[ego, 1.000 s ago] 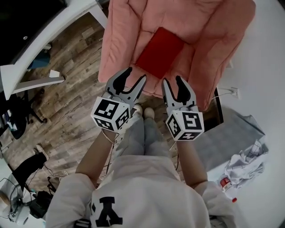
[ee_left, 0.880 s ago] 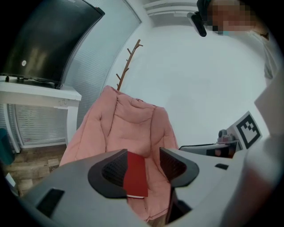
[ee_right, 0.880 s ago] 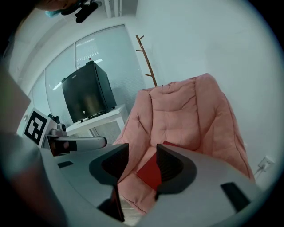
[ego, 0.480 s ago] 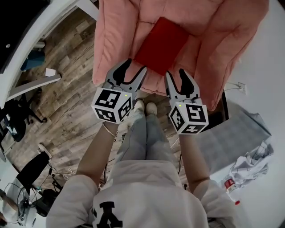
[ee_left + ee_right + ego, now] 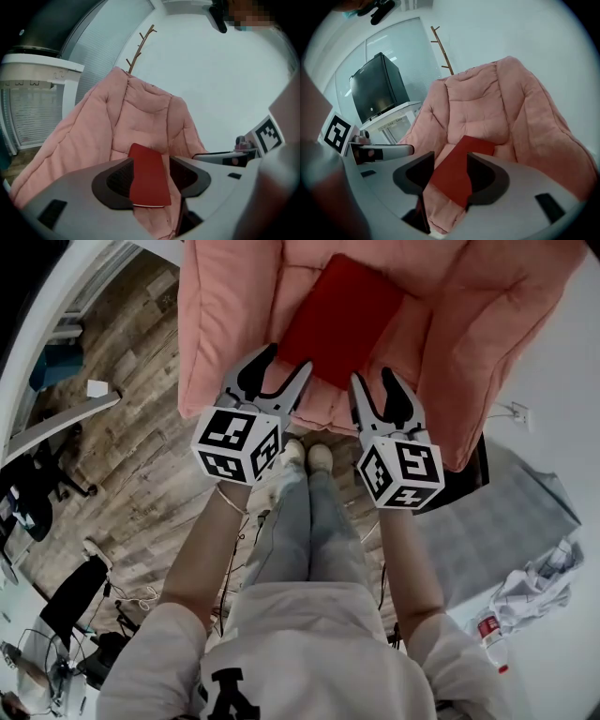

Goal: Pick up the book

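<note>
1. Here, one flat red rectangular book [image 5: 339,320] lies on the seat of the one pink quilted padded armchair [image 5: 230,324], set askew to the seat's front edge.
2. Two grey two-jaw grippers hang side by side at the armchair's front edge, each carrying one white marker cube.
3. The left gripper [image 5: 284,362] holds its jaws moderately apart over the seat's front. The book shows in the gap just beyond them, and neither pad touches it.
4. The right gripper [image 5: 373,379] has its jaws likewise apart, and they have just been opening. The book lies ahead in the gap, untouched.
5. Two pale shoes [image 5: 309,456] stand on the wood-plank floor [image 5: 141,446] below the armchair's front edge.
</note>
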The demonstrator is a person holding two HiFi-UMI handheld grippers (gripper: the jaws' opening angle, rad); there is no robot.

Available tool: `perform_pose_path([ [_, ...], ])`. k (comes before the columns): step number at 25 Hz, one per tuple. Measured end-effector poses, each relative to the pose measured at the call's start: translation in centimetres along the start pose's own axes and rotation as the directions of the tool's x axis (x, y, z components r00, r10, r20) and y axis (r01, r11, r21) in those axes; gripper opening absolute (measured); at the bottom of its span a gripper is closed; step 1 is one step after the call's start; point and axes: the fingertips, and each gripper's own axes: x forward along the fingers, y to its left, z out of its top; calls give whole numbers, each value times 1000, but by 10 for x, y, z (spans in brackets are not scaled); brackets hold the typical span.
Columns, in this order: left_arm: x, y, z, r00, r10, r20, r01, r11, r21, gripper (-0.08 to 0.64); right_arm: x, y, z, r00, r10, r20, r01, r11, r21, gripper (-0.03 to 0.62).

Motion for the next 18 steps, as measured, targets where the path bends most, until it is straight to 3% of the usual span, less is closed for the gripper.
perform_pose_path([
  [18, 66, 23, -33, 999, -1, -43, 4, 999, 54, 229, 50, -35, -49, 997, -40, -69, 44, 998, 55, 249],
])
